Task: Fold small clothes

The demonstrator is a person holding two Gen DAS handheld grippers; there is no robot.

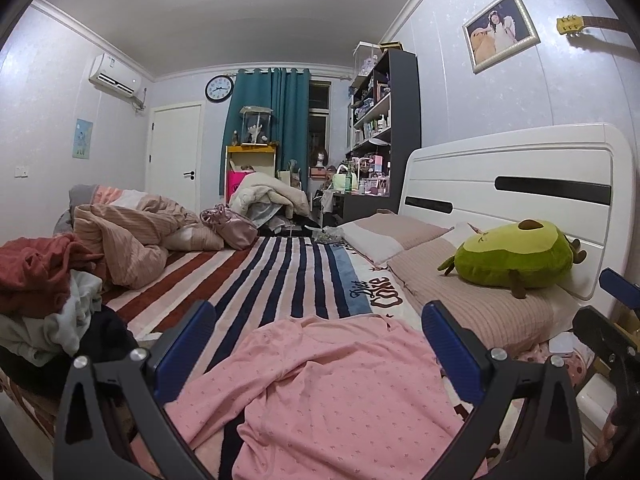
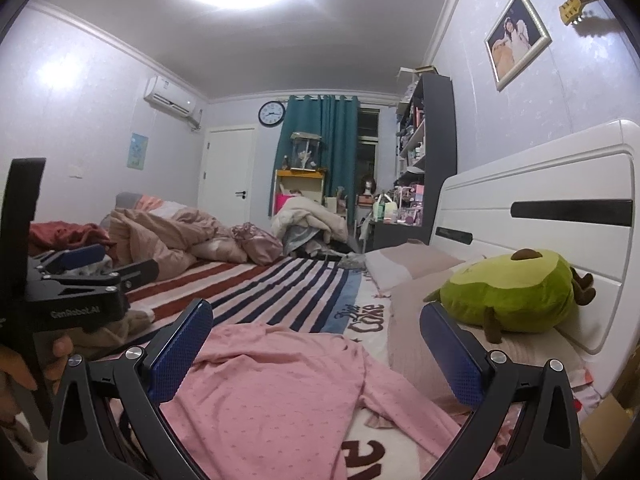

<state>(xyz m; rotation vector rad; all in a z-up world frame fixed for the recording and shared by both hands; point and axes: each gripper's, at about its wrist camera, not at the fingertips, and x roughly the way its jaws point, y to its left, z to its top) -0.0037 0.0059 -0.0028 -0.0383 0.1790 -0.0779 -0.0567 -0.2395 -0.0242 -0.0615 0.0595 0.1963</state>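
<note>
Pink top [image 1: 340, 392] lies flat between both wide, empty jaws; only left view shows laundry pile [image 1: 48, 300].

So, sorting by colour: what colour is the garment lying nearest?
Pink garment with tiny dots; left wrist view.

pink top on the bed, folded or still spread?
Spread, not folded. The pink top lies rumpled in one layer across the striped blanket, a sleeve trailing out; both grippers are open above it.

The bed [image 1: 280, 276] (striped blanket) bears a pink garment [image 1: 336, 392] and pillows [image 1: 472, 300].
</note>
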